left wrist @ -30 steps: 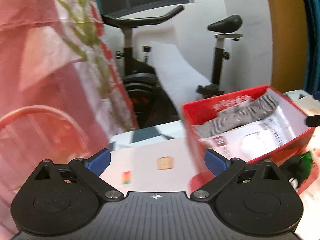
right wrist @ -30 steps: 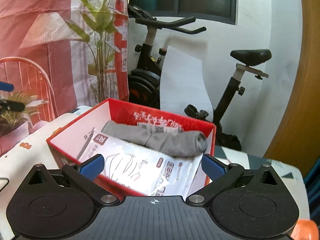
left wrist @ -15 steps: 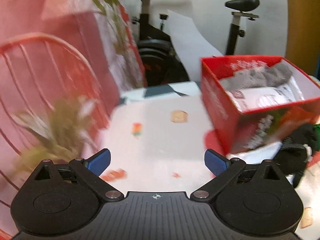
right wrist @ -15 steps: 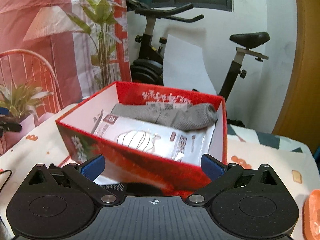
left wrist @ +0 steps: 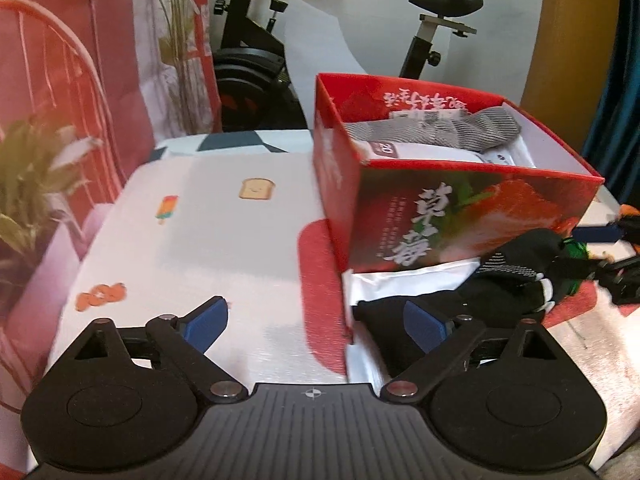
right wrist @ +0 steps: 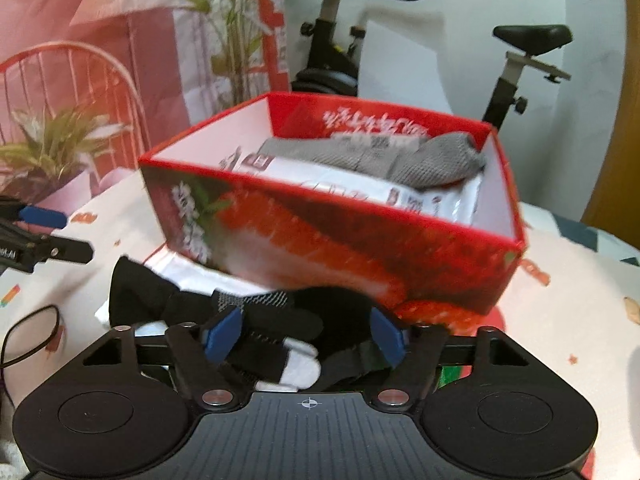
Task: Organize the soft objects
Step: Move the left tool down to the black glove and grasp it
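While my right gripper (right wrist: 304,336) closes around the black sock (right wrist: 276,320) lying just near of the red box (right wrist: 332,240), I should pinch its middle before lifting; my left gripper (left wrist: 316,324) narrows slightly, empty.

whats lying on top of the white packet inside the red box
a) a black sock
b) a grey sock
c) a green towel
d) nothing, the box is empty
b: in the right wrist view a grey sock lies across the white packet inside the red box; the black socks are outside, in front of the box.
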Available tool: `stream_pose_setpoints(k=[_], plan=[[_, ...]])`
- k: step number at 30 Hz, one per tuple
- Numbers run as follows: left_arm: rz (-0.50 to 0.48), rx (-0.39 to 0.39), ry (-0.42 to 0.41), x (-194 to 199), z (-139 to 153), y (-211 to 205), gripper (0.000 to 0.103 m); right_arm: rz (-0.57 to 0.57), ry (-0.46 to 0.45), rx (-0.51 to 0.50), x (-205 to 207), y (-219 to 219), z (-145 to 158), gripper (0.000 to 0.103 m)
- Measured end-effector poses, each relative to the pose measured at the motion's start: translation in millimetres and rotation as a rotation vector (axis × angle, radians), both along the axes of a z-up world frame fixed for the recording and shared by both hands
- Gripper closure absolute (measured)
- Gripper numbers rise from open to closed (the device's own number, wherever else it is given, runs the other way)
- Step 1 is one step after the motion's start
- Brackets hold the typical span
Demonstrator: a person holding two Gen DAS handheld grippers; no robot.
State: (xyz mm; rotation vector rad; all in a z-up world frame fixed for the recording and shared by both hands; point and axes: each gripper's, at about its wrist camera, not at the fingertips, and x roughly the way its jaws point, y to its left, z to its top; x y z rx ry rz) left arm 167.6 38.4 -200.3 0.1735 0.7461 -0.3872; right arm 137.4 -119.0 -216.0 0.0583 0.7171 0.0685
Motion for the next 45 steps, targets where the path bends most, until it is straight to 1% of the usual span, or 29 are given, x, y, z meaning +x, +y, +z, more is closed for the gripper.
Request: stream_pose_setpoints(k=[4, 8, 12, 17, 20, 22, 26, 30, 32, 34, 37, 40, 42, 44, 45], plan=[[-0.021, -0.042, 0.032, 2, -11, -8, 0.017, 0.008, 0.038, 0.019, 5, 3, -11, 0.040], [-0.040, -0.072, 0.061, 4, -21, -18, 0.020, 0.005, 0.063, 0.044, 9, 1, -20, 0.040], [-0.033, -0.115, 0.091, 7, -31, -25, 0.024, 0.006, 0.068, 0.059, 13, 2, -24, 0.040], [-0.028, -0.156, 0.111, 11, -40, -34, 0.042, 0.032, 0.072, 0.066, 20, 7, -29, 0.040], [-0.027, -0.188, 0.112, 12, -42, -36, 0.049, 0.035, 0.080, 0.073, 25, 9, -33, 0.040], [-0.016, -0.209, 0.125, 13, -45, -36, 0.049, 0.030, 0.087, 0.092, 28, 8, -36, 0.040], [-0.004, -0.234, 0.135, 11, -50, -34, 0.049, 0.032, 0.098, 0.117, 28, 7, -41, 0.046], [-0.001, -0.254, 0.149, 10, -54, -32, 0.050, 0.033, 0.104, 0.134, 27, 7, -44, 0.048], [0.004, -0.264, 0.162, 10, -53, -32, 0.056, 0.033, 0.104, 0.139, 26, 8, -45, 0.048], [0.005, -0.277, 0.170, 8, -52, -33, 0.058, 0.033, 0.105, 0.145, 26, 7, -46, 0.049], [0.008, -0.280, 0.173, 4, -53, -34, 0.064, 0.034, 0.108, 0.163, 25, 6, -47, 0.054], [0.034, -0.285, 0.173, 0, -52, -33, 0.071, 0.039, 0.112, 0.185, 23, 6, -47, 0.060], [0.042, -0.287, 0.175, -2, -52, -33, 0.072, 0.043, 0.113, 0.193, 22, 7, -47, 0.066], [0.040, -0.280, 0.173, -5, -51, -35, 0.073, 0.055, 0.117, 0.204, 21, 8, -47, 0.074], [0.039, -0.275, 0.172, -5, -51, -35, 0.073, 0.061, 0.117, 0.205, 21, 9, -46, 0.076]])
